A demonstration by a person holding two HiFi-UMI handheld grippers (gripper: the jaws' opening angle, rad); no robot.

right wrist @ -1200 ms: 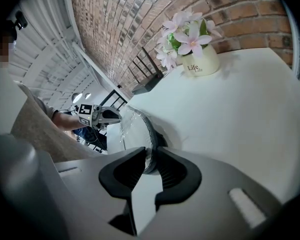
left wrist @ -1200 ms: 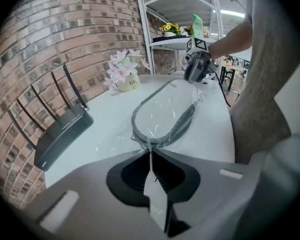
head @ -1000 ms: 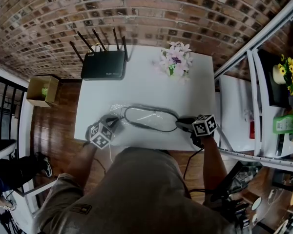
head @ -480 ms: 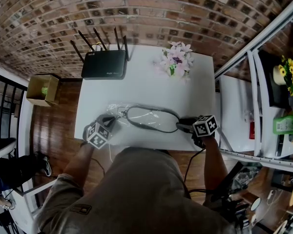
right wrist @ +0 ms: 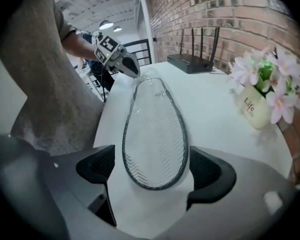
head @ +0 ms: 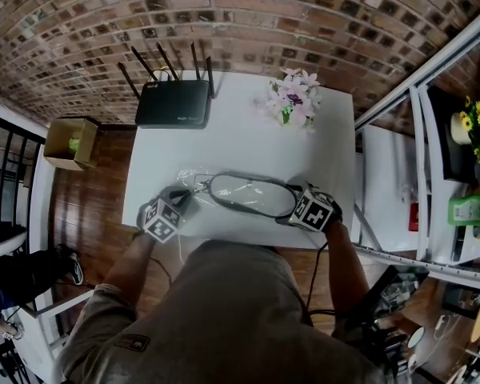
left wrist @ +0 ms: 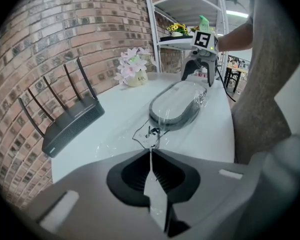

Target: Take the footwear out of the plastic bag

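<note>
The plastic bag is clenched in the fingers of the left gripper. The fingers of the right gripper, just opened wide, are set astride the end of the bagged footwear. Film could be pinched with it.

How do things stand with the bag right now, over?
Left gripper shut on bag edge. Right gripper just opened, astride slipper end. Slipper still bagged. Router, flowers far off.

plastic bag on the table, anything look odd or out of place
Only the footwear: it lies sole up inside the plastic bag, tread showing. The left tongs pinch the bag's end; nothing looks spilled.
</note>
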